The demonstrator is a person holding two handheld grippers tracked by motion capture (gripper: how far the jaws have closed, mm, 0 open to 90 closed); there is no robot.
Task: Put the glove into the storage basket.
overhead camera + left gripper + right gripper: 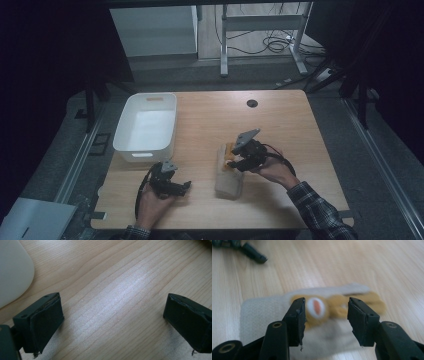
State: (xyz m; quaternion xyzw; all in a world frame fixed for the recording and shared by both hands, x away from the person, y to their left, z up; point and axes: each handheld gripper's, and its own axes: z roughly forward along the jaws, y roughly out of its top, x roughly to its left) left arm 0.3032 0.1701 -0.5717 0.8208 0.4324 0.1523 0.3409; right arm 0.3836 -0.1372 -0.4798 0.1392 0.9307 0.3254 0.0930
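Note:
A pale beige sock (pixel 229 175) with an orange-yellow pattern (pixel 229 151) lies flat on the wooden table (pixel 210 120), right of centre. My right gripper (pixel 236 161) hovers over the patterned end, open, with nothing between its jaws. In the right gripper view the sock (pixel 262 312) lies just beyond that gripper (pixel 325 315), its white-and-orange spot (pixel 315 307) between the jaws. My left gripper (pixel 186 187) rests low near the front left of the table, open and empty. The left gripper view shows this gripper (pixel 112 315) with jaws wide apart over bare wood.
A white plastic bin (pixel 146 127) stands at the table's back left; its rounded corner (pixel 12 270) lies close to my left gripper. A dark round hole (pixel 252 103) marks the far edge. Metal desk legs and cables stand beyond the table.

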